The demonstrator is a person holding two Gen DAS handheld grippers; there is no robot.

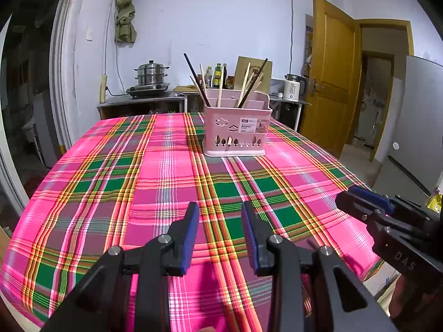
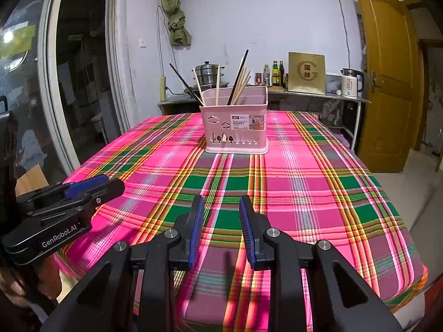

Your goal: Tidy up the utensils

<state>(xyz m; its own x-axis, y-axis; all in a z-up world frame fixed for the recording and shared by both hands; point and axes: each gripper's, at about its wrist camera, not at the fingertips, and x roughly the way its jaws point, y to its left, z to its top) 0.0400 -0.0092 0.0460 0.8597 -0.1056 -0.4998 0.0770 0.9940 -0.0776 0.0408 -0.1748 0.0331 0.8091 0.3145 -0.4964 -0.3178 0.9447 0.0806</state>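
Both jaws parted, empty: left gripper (image 1: 220, 210), right gripper (image 2: 221, 204). Wooden and black chopsticks (image 1: 221, 83) lean loosely in light pink plastic basket (image 1: 235, 130), frame centre; pulling one sideways could tip it.

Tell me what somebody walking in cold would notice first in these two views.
The loud pink and green plaid tablecloth fills most of both views. Toward its far side stands a pink utensil basket with light and dark chopsticks sticking up out of it. Nearest the cameras, the left claw and right claw hover open and empty over the near part of the cloth.
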